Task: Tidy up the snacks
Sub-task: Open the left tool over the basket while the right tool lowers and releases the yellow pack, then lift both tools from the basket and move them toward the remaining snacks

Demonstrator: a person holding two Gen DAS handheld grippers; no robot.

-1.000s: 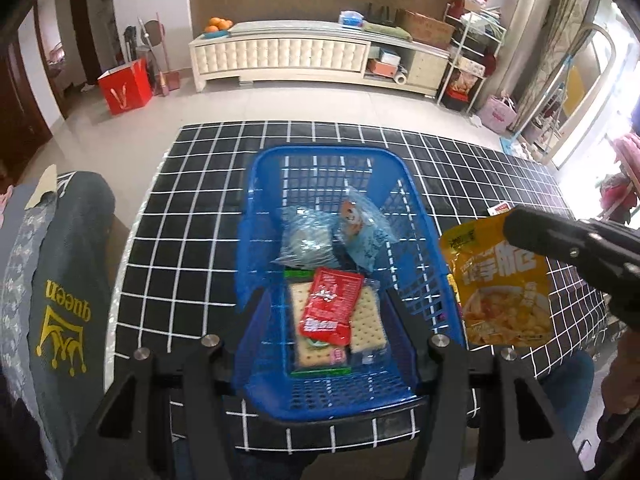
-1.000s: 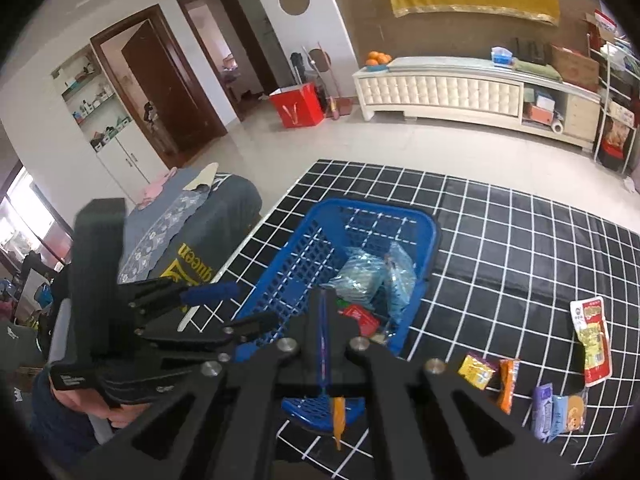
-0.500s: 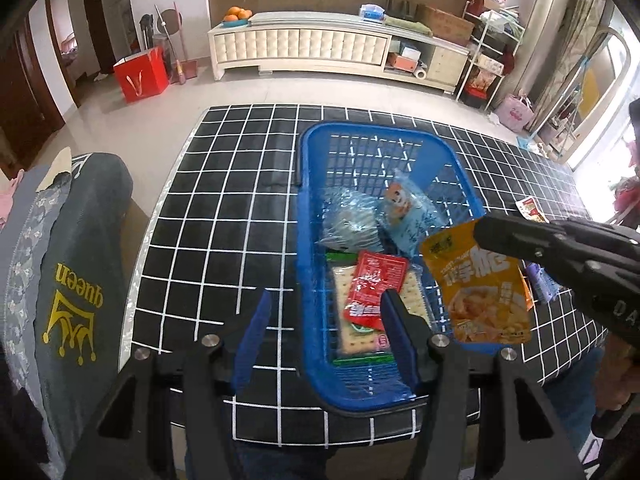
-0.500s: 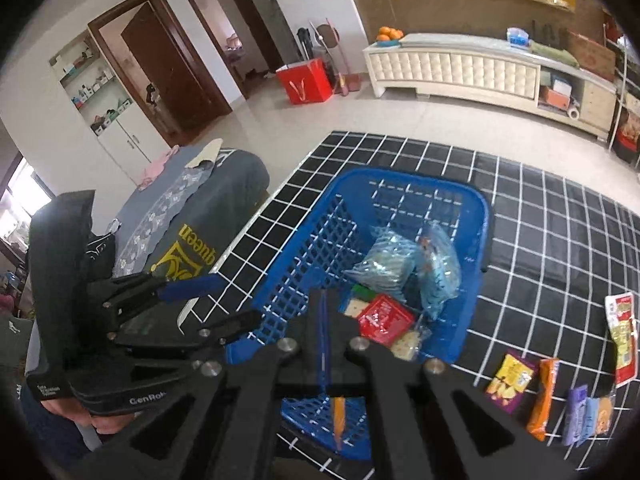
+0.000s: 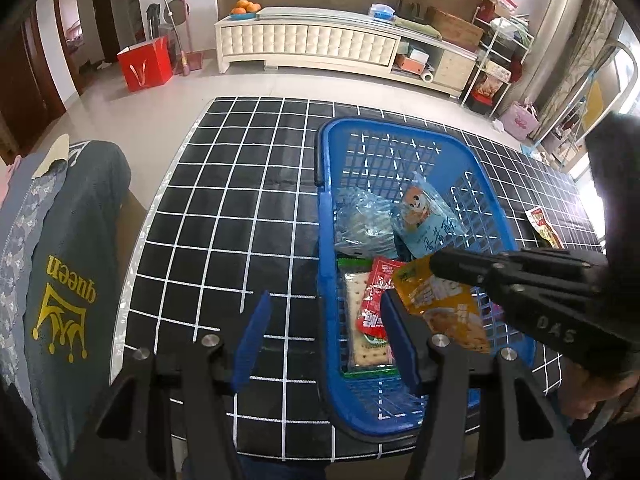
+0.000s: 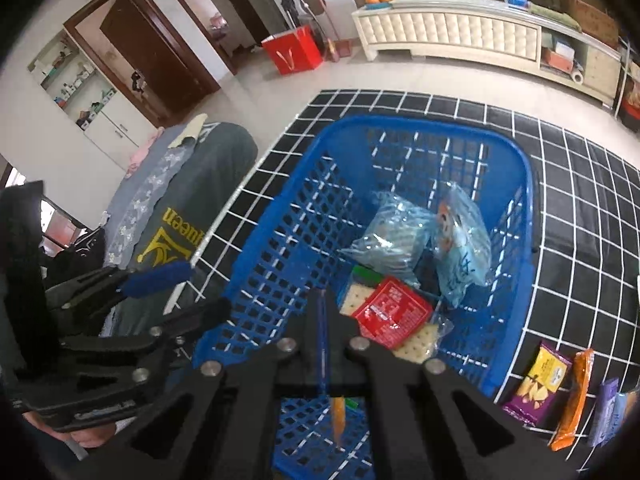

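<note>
A blue plastic basket (image 5: 326,152) (image 6: 420,128) stands on the black grid-pattern table. It holds two clear bluish bags (image 5: 360,224), a red packet (image 5: 374,300) (image 6: 394,312) and a cracker pack (image 5: 366,354). My right gripper (image 5: 436,268) (image 6: 322,304) is shut on a yellow-orange snack packet (image 5: 440,306), seen edge-on as (image 6: 338,420) in the right wrist view, and hangs over the basket's near end. My left gripper (image 5: 326,340) (image 6: 188,292) is open, and the basket's left wall runs between its blue pads (image 5: 252,340).
Several loose snack packets (image 6: 536,384) lie on the table right of the basket, and a red-yellow one (image 5: 542,226) sits farther back. A grey "queen" cushion (image 5: 68,280) is at the table's left edge. Bare tablecloth (image 5: 240,200) lies left of the basket.
My right gripper carried the yellow-orange packet leftward from beside the basket to over its near end. My left gripper shifted left, from the basket's near end to its left wall.
</note>
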